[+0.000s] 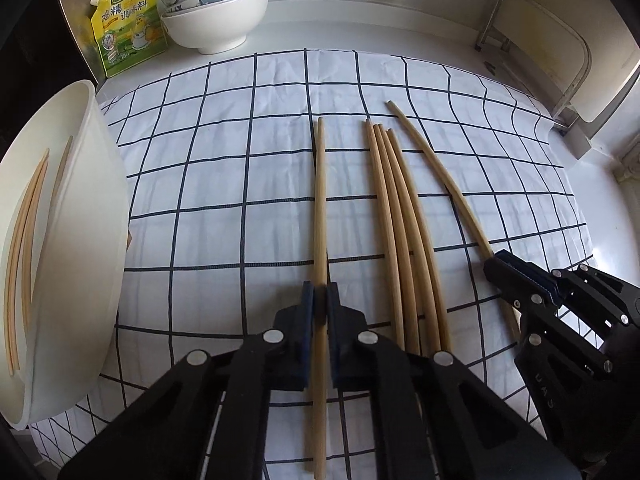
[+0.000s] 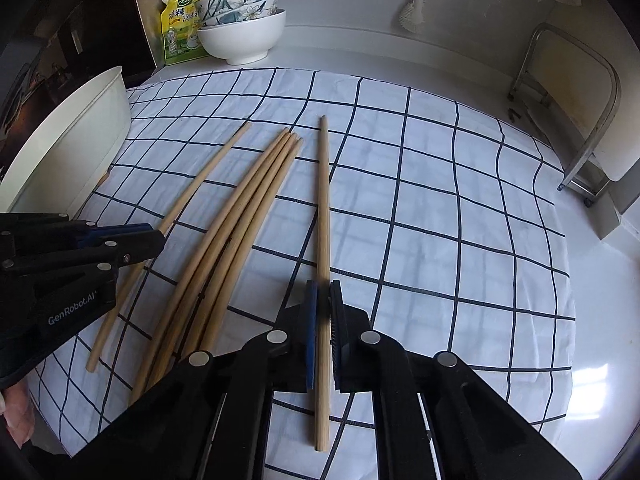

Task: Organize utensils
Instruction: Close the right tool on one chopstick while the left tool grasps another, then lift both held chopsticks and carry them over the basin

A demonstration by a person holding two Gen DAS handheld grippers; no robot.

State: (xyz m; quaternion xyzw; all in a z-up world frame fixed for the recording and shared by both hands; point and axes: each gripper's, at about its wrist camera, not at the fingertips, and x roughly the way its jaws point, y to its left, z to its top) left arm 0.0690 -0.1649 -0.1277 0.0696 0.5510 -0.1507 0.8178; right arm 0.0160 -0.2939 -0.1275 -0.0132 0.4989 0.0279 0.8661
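My left gripper [image 1: 320, 308] has its fingers [image 1: 307, 300] clamped on one chopstick [image 1: 320, 208], which runs straight ahead between them, its far tip out over the cloth [image 1: 224, 184] and its near end trailing back under the gripper. My right gripper [image 2: 324, 308] sits with its fingers [image 2: 312, 304] close on either side of the rightmost chopstick [image 2: 324, 208]; whether they actually pinch it I cannot tell, as a thin gap seems to show at the right pad. That stick lies flat on the cloth. Between the two held sticks lies a bundle [image 1: 400, 220] of three or four chopsticks, side by side and touching, fanned slightly at the far tips.

Seen from the right wrist, the left gripper's side reads "GenRobot.AI" in pale letters. From the left wrist the right gripper's body shows faint letters I cannot read.

To my left a white tub [image 1: 100, 184] stands at the cloth's edge, with at least three more chopsticks [image 1: 24, 240] leaning inside.

The cloth is white with a dark grid, creased, spread on a white worktop [image 2: 600, 360]. Further back, against the wall, a yellow-green pouch [image 1: 124, 20] with Chinese writing stands just beside stacked bowls [image 1: 216, 12], a plain white one under floral ones. A metal-framed rack [image 2: 580, 120] stands at the far right.
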